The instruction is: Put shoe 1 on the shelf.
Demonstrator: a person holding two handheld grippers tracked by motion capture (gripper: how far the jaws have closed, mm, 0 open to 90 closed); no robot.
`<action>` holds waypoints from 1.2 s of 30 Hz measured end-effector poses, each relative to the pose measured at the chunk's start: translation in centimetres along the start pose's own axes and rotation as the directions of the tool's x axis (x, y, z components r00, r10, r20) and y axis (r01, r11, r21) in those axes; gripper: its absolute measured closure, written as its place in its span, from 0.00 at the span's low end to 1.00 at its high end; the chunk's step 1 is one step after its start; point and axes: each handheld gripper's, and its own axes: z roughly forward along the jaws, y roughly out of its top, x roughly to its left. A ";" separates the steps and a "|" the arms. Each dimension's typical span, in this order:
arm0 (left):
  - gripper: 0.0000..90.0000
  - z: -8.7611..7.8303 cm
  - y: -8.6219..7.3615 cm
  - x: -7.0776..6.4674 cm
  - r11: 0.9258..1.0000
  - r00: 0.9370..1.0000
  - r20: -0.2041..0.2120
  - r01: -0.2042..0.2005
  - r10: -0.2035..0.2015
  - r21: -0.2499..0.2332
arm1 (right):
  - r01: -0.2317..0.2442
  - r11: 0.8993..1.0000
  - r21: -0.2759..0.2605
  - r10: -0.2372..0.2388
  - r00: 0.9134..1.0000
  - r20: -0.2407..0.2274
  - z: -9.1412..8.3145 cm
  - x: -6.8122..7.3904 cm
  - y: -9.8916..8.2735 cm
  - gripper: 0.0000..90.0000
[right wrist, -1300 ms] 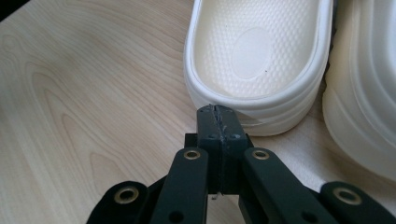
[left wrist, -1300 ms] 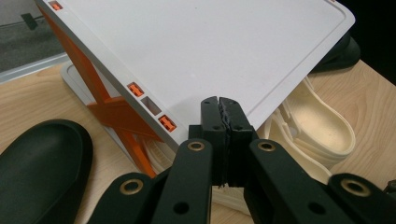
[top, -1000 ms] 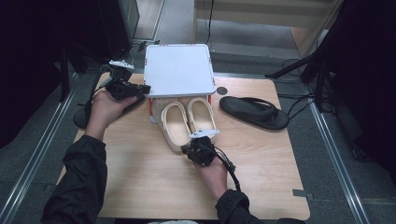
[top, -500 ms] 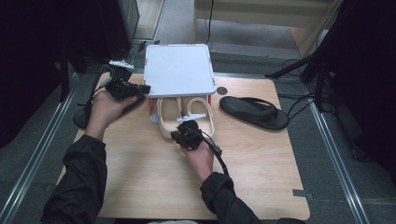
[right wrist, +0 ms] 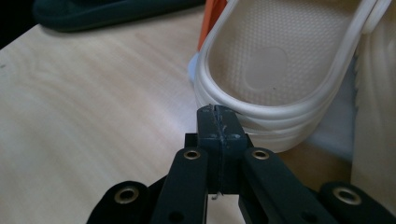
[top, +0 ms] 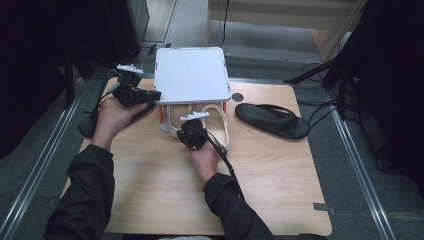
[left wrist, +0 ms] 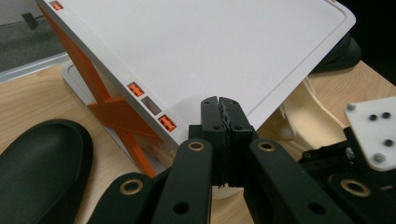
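Cream slippers (top: 218, 121), pair, on surface (top: 150, 190) half under white rack (top: 190, 75): right tool (right wrist: 217, 114), jaws pressed together, at left slipper's heel, should push straight and low; left tool (left wrist: 223, 105), also closed, steadies rack.

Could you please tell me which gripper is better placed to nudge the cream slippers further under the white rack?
Right. The right gripper, jaws shut, sits at the heel of a cream slipper, while the left gripper rests by the white rack edge, off to the side.
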 end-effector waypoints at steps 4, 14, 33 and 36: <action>1.00 0.0 0.0 0.0 1.000 1.000 0.000 0.002 -0.002 -0.001 | -0.014 1.000 -0.009 0.014 1.000 0.024 1.0 -0.3 0.8 1.00; 1.00 0.0 0.0 0.0 1.000 1.000 -0.012 0.005 -0.005 -0.005 | 0.013 1.000 -0.024 -0.012 0.999 0.049 2.4 0.3 1.5 1.00; 1.00 0.1 0.0 0.2 1.000 1.000 -0.010 0.014 -0.014 -0.011 | 0.026 1.000 -0.007 -0.026 1.000 0.006 0.5 1.1 1.0 1.00; 1.00 0.1 0.0 0.3 1.000 1.000 -0.008 0.014 -0.014 -0.013 | 0.044 0.999 -0.006 -0.044 0.999 -0.010 -1.1 1.1 0.3 1.00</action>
